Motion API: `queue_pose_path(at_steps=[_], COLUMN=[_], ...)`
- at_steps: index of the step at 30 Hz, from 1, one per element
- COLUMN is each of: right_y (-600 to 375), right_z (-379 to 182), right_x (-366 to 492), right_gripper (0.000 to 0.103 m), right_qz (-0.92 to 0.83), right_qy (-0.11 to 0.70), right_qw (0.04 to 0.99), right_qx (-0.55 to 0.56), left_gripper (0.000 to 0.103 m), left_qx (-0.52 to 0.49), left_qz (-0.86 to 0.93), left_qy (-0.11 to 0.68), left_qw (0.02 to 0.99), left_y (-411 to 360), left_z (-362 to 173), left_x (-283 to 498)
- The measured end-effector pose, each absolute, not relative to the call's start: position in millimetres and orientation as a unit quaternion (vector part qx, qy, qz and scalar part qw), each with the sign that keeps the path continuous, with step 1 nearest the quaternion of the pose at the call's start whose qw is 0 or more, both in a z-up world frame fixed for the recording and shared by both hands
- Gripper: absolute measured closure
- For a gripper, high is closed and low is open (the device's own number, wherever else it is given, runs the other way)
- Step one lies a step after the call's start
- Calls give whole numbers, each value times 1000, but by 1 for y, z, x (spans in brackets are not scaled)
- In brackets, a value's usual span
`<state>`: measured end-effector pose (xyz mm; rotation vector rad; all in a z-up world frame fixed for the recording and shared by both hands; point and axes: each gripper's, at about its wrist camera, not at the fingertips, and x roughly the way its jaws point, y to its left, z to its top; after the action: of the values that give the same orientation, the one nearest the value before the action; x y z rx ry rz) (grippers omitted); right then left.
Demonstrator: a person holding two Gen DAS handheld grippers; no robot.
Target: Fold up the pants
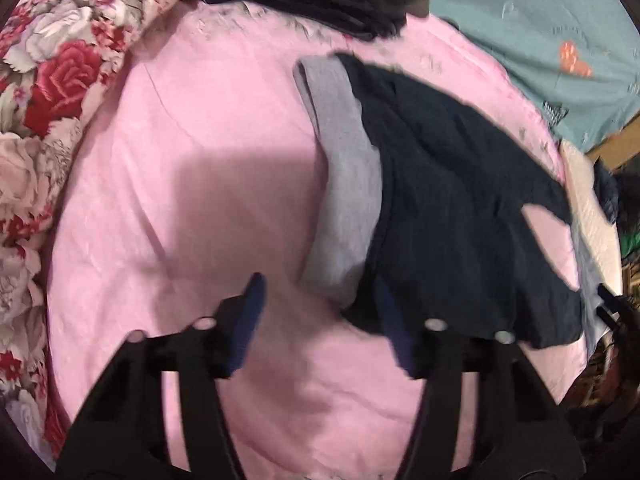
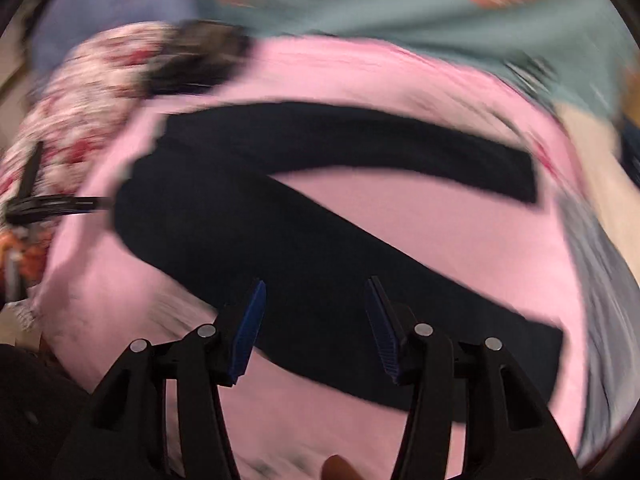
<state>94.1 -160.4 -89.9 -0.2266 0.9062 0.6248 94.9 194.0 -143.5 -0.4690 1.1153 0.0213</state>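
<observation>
Showing only leftward: pants' [image 1: 460, 184] grey waistband [image 1: 344, 184].

Dim, fisheye-warped; right wrist view motion-blurred.

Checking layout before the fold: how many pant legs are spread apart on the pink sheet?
2: upper leg runs toward the right edge; lower leg runs diagonally under the right gripper. None appears hidden.

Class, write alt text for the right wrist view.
Dark pants lie spread on a pink sheet, legs splayed in a V. The right gripper hangs above one leg with jaws open and empty. The picture is blurred.
</observation>
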Motion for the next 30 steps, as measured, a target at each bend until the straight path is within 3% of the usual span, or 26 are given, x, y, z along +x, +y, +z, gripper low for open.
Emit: queue_pose_path(at_steps=[3,8,15,18,19,23,24,27,29,30], right_y=[-39,81,139,137,138,148,153,170,162,147], right_z=[-99,-140,-201,-202,-198,-153,-148,-153,-154,-147], right_x=[72,58,69,76,73,48,40,22,32,44], right_gripper=[51,51,52,70,86,96,103,103,90,75], right_qz=[388,423,372,356,351,402,414,449,455,461], right_qy=[367,330,346,364,364,353,347,348,385,399], right_qw=[828,802,792,802,804,803,799,778,766,766], right_qx=[-170,-263,-337,-312,-313,-265,-264,-268,-239,-203], left_gripper=[38,33,31,31,30,28,27,26,25,23], left_qx=[-210,-198,-228,-238,-239,-244,-244,-241,-232,-227], left_qz=[18,27,32,26,25,39,44,62,63,57], left_qy=[489,471,473,468,466,449,446,439,436,434], left_qw=[846,859,850,850,851,859,860,863,867,870], left_y=[207,235,270,280,282,301,304,313,309,305], left_z=[-114,-89,-89,-88,-88,-81,-79,-76,-71,-69], left_x=[80,47,20,15,15,18,20,31,40,43])
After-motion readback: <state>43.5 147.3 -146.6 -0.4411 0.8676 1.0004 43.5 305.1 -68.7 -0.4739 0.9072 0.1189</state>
